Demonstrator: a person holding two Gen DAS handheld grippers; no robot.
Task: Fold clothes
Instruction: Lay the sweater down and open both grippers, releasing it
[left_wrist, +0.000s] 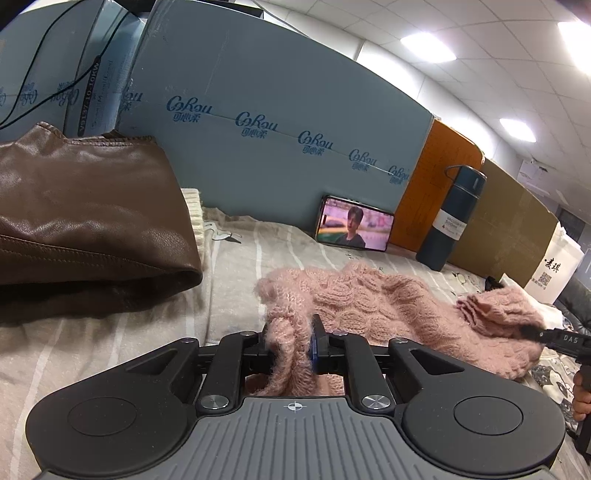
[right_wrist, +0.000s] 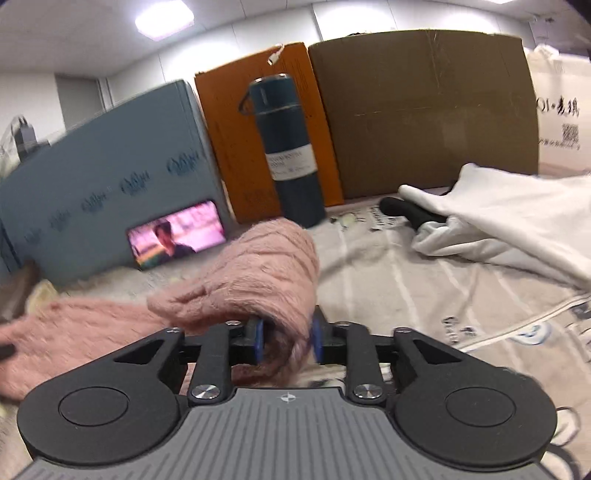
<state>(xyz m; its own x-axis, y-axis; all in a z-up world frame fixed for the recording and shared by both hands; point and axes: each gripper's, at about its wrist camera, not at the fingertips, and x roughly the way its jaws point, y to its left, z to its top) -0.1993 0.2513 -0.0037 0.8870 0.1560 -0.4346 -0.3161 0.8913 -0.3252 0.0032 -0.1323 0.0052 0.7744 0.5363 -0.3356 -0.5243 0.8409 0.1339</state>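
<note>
A pink knitted sweater lies on the striped bedsheet. My left gripper is shut on a bunched edge of it near the left end. My right gripper is shut on another bunched part of the pink sweater, which is lifted and folded over above the fingers. In the left wrist view the right gripper shows at the far right, at the sweater's other end.
A brown leather jacket lies folded at the left. A phone leans on a blue box. A dark teal flask stands before orange and brown boxes. A white garment lies at the right.
</note>
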